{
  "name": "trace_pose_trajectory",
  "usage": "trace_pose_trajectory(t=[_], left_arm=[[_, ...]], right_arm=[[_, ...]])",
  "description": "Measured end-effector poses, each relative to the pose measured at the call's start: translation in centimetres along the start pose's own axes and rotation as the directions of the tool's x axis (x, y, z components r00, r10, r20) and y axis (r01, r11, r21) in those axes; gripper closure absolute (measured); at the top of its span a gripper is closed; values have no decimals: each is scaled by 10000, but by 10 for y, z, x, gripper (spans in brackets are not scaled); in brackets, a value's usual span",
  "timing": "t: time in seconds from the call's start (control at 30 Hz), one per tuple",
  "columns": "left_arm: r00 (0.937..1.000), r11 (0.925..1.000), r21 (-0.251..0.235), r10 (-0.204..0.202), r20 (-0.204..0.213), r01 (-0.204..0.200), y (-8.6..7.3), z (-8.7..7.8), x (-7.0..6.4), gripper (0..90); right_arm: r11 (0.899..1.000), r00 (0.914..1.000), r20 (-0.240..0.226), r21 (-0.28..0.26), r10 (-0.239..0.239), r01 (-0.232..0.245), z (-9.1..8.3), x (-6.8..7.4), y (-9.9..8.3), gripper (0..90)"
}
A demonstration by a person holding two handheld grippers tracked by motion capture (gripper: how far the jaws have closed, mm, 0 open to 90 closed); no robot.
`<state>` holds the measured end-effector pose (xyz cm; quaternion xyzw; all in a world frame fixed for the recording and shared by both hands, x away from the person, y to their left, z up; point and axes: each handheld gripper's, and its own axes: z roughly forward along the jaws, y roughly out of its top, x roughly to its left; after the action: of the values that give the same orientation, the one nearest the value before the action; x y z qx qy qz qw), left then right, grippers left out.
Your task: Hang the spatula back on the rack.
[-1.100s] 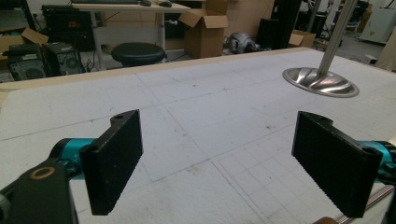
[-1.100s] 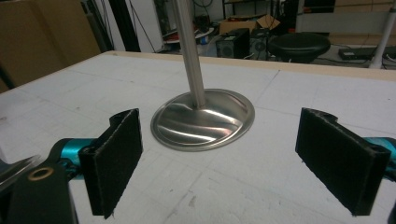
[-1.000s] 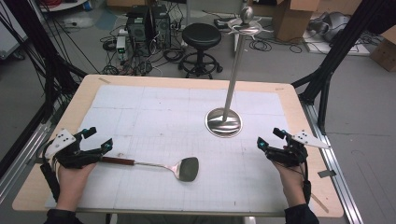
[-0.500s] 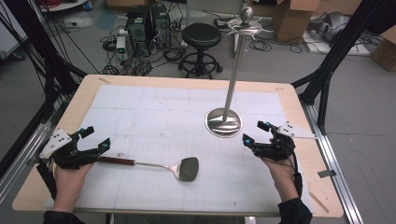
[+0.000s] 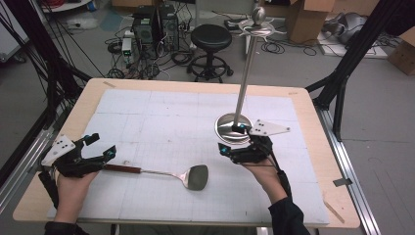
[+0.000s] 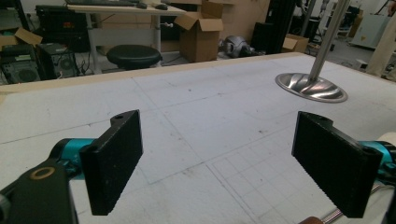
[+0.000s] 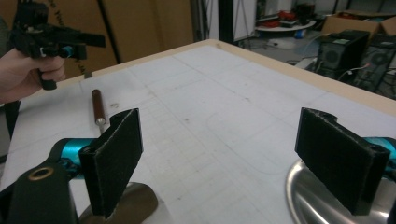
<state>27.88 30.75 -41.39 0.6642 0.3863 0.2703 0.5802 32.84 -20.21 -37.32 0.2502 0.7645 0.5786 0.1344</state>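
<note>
**Both grippers open around a spatula on the table**

A metal spatula (image 5: 166, 173) lies flat on the white gridded mat (image 5: 161, 112), its brown wooden handle toward the person's left and its blade toward the middle of the table. The left gripper (image 5: 100, 149) sits at the handle end with its jaws spread wide; in the left gripper view the pads (image 6: 114, 158) are far apart and hold nothing, and the handle tip appears just below the right-hand pad. I judge that the hand is placed there to close on the handle.

The right gripper (image 5: 230, 139) is also spread and empty. It hovers between the spatula blade and the round base of a tall metal stand (image 5: 234, 128) (the stand's pole rises to a small top with hooks). In the right gripper view the blade (image 7: 126, 203) shows under one pad and the base (image 7: 317, 200) under the other. Probably the right hand waits here to take the blade end, perhaps to hang the spatula on the stand.
</note>
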Motion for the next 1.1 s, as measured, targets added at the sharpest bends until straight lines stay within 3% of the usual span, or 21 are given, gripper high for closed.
trace_pose_trajectory(t=[0.27,0.3,0.4,0.67,0.87,1.1], left_arm=[[10000,10000,-31,-54,74,54,0,1,-1,169],[10000,10000,-35,-58,77,58,0,1,-1,169],[9999,10000,-35,-77,92,77,0,0,0,169],[9999,10000,28,-58,125,57,0,1,0,169],[9999,10000,61,-54,128,53,0,1,-1,169],[9999,9999,115,-38,167,36,-1,2,0,169]], right_arm=[[9993,9968,-786,329,-166,192,35,16,11,144],[9983,9948,-968,465,-311,357,45,21,13,144],[9963,9930,-1132,748,-343,429,55,26,14,144],[9890,9807,-1868,1232,-574,814,87,42,19,147],[9714,9683,-2378,2013,-760,1257,110,57,17,153],[9372,9519,-2868,2901,-1077,1935,134,74,15,174]])
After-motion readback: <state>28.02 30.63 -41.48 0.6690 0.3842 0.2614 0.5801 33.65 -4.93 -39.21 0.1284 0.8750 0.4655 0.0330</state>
